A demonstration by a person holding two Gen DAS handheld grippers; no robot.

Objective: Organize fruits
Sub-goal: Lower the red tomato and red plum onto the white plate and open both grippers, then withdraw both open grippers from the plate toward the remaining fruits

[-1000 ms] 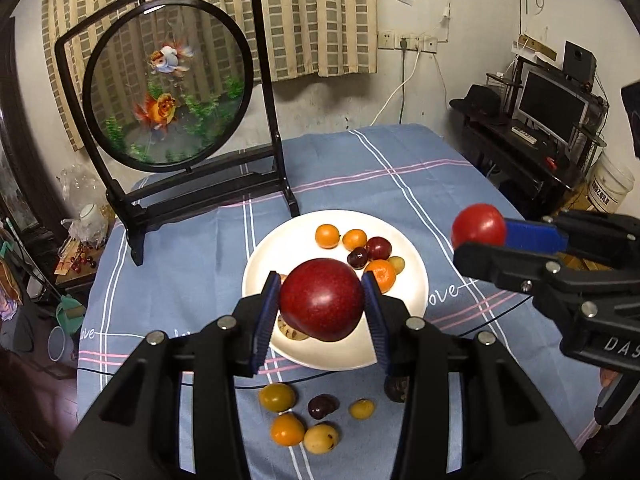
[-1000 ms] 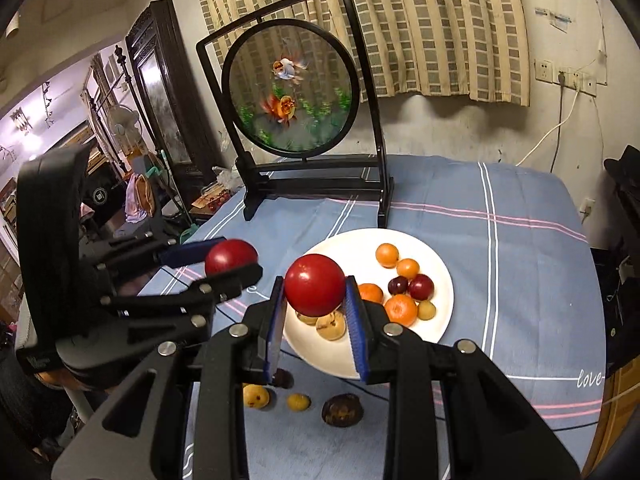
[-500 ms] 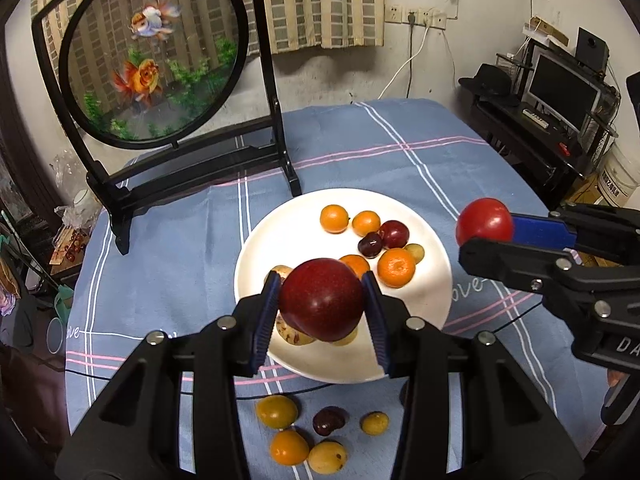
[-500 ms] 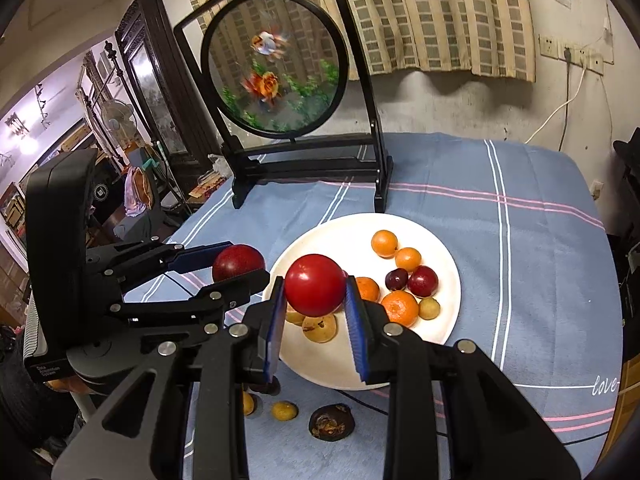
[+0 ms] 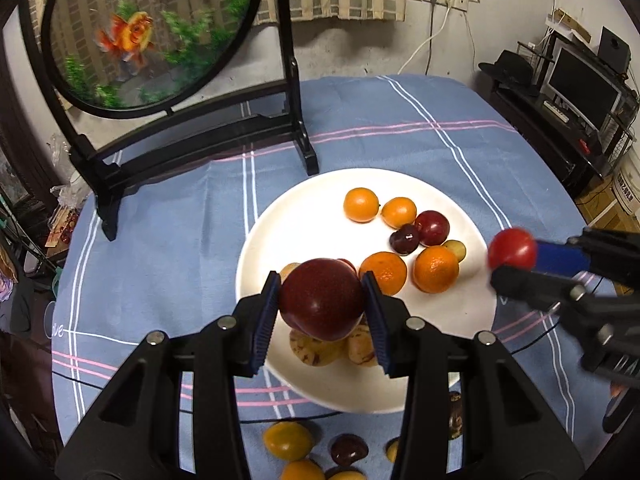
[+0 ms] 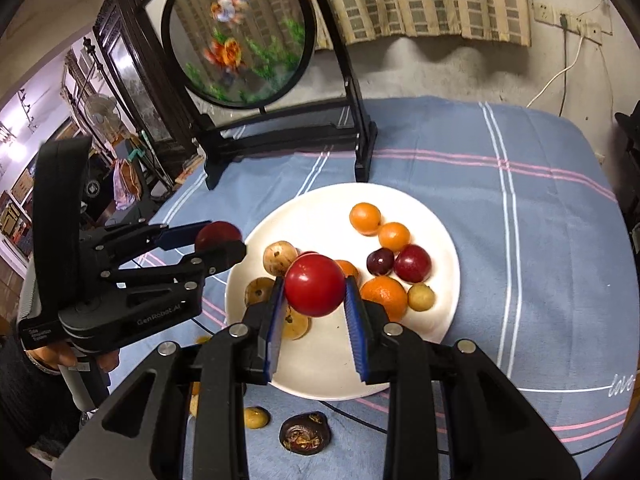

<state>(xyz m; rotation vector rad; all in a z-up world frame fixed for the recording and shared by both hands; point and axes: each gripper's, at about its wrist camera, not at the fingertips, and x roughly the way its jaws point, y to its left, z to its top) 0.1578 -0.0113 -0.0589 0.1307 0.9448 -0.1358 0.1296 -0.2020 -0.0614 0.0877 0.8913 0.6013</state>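
Two fruits held above the white plate (image 5: 304,216)

A dark red plum (image 5: 322,304) is gripped by the left gripper (image 5: 322,308), a bright red fruit (image 6: 315,285) by the right gripper (image 6: 316,300), both over the plate's near side.

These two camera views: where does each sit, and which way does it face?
Left wrist view: on the left gripper, looking down at the white plate; grips a dark red fruit.
Right wrist view: on the right gripper, same plate; grips a bright red fruit; a hand shows.
Shared: plate, goldfish screen, each other's gripper.
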